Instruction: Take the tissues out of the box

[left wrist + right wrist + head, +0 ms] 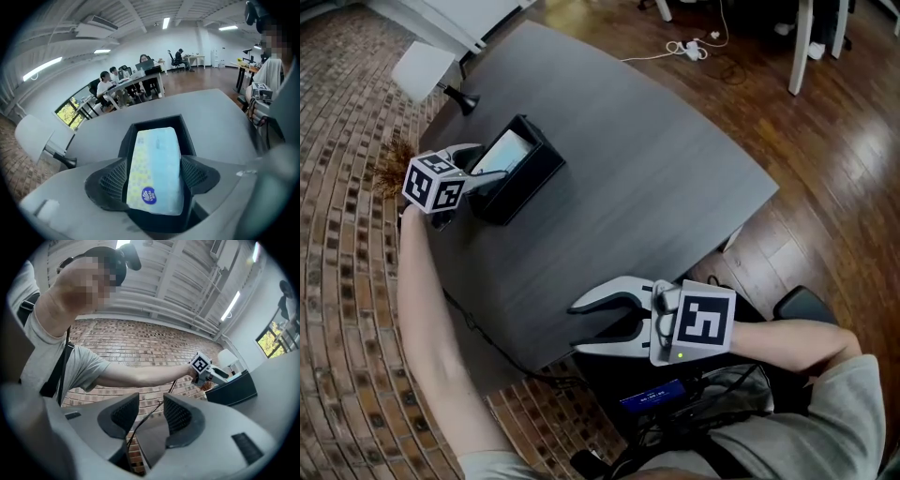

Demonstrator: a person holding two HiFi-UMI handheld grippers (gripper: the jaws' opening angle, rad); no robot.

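On a dark desk (656, 159), the left gripper (154, 174) grips the tissue pack (157, 145) inside the box (534, 173) near the left edge, seemingly ready to lift it clear, while the right gripper (577, 328) hangs wide and empty.

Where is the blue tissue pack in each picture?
Head view: upper left, the tissue pack sits inside the black box.
Left gripper view: low centre, held between the jaws of the left gripper, over the black box.
Right gripper view: too small to tell; only the black box shows, at right.
Shared landmark: the black box.
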